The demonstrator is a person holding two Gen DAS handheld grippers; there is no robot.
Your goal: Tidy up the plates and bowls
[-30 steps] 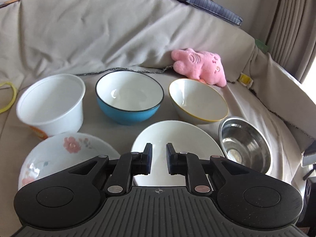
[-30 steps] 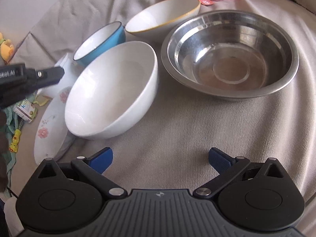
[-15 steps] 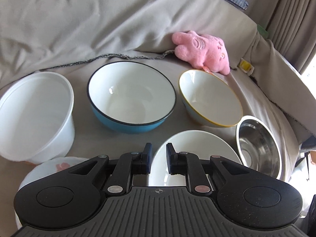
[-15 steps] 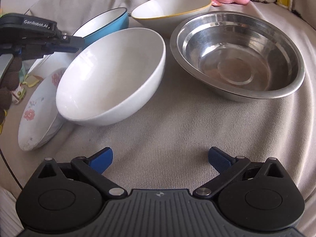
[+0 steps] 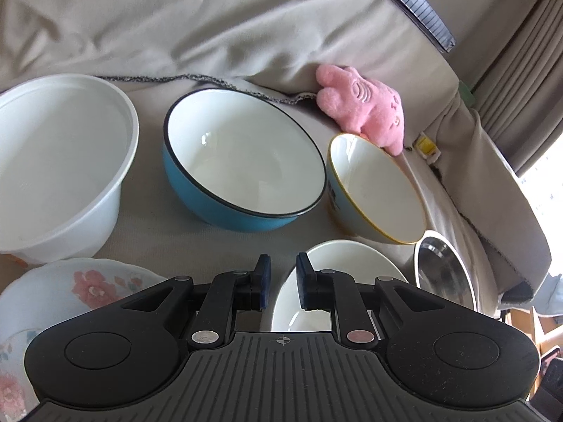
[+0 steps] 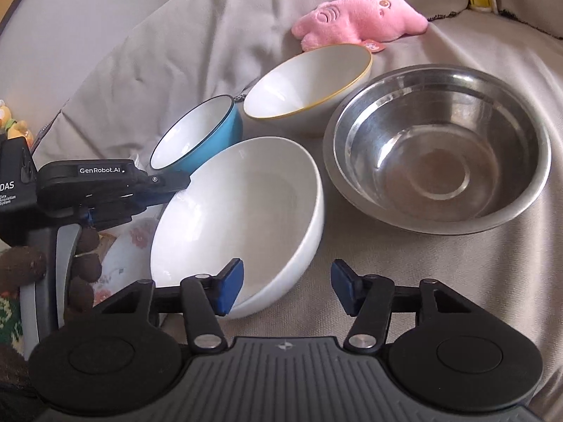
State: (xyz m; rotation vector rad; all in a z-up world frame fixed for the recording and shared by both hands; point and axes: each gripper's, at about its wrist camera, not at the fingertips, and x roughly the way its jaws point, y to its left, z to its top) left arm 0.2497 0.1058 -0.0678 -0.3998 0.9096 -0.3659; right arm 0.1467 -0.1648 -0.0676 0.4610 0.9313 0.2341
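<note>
A plain white bowl (image 6: 242, 218) sits tilted on the beige cloth, partly over a floral plate (image 6: 126, 253). My right gripper (image 6: 286, 288) hangs just before the bowl's near side. Its jaws are closing, the left pad in front of the bowl's near wall and the right pad over bare cloth, neither pressing. My left gripper (image 5: 280, 281) is shut and empty, its tips at the white bowl's (image 5: 337, 263) far-left rim, also seen as the left gripper (image 6: 176, 181) in the right wrist view. Behind stand a blue bowl (image 5: 242, 158), a yellow-rimmed bowl (image 5: 376, 190) and a white plastic tub (image 5: 59, 161).
A steel bowl (image 6: 436, 154) rests right of the white bowl. A pink plush toy (image 6: 359, 14) lies behind the yellow-rimmed bowl (image 6: 309, 81), against the cushion back. A gloved hand (image 6: 84, 267) holds the left gripper's handle. The cloth drops off at the right edge (image 5: 510, 246).
The right gripper's jaws have narrowed from wide open. The left gripper has moved forward and down until its tips reach the white bowl's rim, and it has stayed shut.
</note>
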